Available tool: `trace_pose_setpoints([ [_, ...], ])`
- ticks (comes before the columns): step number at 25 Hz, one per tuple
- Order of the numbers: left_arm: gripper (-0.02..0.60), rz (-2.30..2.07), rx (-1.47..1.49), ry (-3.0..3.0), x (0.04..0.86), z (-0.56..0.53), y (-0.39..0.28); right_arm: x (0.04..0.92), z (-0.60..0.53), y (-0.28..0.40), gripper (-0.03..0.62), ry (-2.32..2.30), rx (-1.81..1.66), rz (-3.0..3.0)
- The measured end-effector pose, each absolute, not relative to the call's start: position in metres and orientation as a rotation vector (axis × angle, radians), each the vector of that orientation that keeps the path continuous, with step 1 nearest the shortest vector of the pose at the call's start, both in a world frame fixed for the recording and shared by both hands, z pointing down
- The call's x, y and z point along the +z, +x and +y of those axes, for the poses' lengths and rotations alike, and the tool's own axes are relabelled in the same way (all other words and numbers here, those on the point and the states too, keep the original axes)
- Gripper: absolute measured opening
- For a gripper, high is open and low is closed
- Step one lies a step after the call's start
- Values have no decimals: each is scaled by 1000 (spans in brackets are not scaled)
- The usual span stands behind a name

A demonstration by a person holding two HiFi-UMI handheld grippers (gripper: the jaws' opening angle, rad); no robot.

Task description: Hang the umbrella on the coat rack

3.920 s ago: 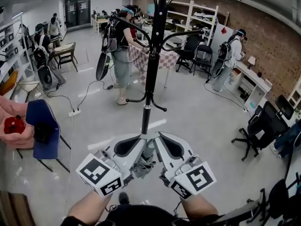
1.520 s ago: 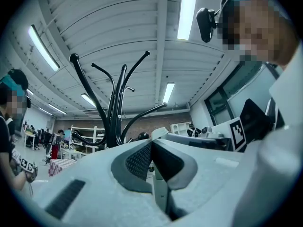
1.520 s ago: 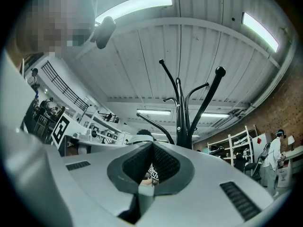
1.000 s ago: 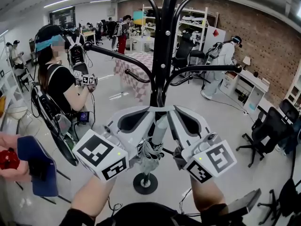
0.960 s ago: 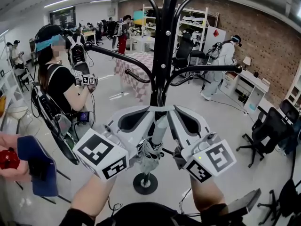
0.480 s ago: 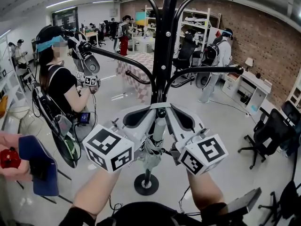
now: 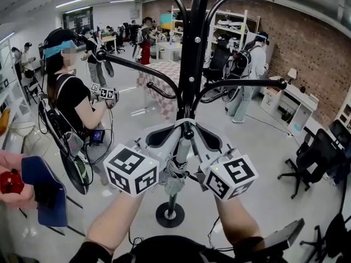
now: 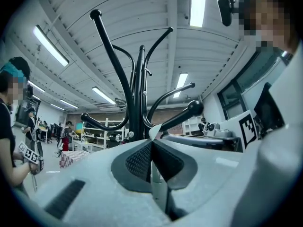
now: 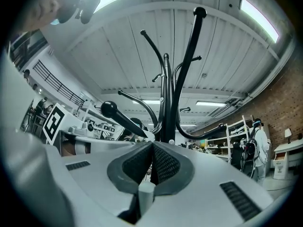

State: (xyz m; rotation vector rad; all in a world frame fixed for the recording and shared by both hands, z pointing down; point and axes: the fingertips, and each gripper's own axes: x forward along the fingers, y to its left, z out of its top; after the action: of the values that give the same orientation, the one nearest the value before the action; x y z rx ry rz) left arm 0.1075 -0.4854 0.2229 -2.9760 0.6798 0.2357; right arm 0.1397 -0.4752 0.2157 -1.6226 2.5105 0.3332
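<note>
I hold one folded grey umbrella [image 7: 175, 177] upright just before the single black coat rack [image 7: 189, 64]. My left gripper [image 7: 178, 131] and right gripper [image 7: 196, 132] both pinch its shaft. Grey floor [image 7: 258, 141] below, brick wall [image 7: 312, 43] at the right.

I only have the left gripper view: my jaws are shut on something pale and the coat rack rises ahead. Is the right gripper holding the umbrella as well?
Observer: Yes. The right gripper view shows the right gripper shut on the pale shaft of the umbrella.
Operator: Where is the rest of it?
Observer: In the head view its folded canopy hangs bunched below the left gripper and the right one, in front of the pole of the coat rack.
Operator: What sits under that?
Observer: The rack's round base, just below the canopy in the head view.
</note>
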Motion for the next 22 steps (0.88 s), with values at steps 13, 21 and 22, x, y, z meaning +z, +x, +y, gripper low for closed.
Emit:
trace_pose_setpoints([
  [13, 11, 642, 263, -2981, 236, -483, 116, 225, -471, 128, 9, -1575, 372, 2532],
  [21, 12, 614, 324, -2958, 235, -474, 113, 225, -461, 127, 9, -1590, 381, 2518],
  [22, 12, 613, 321, -2957, 235, -472, 112, 225, -458, 126, 10, -1594, 384, 2517],
])
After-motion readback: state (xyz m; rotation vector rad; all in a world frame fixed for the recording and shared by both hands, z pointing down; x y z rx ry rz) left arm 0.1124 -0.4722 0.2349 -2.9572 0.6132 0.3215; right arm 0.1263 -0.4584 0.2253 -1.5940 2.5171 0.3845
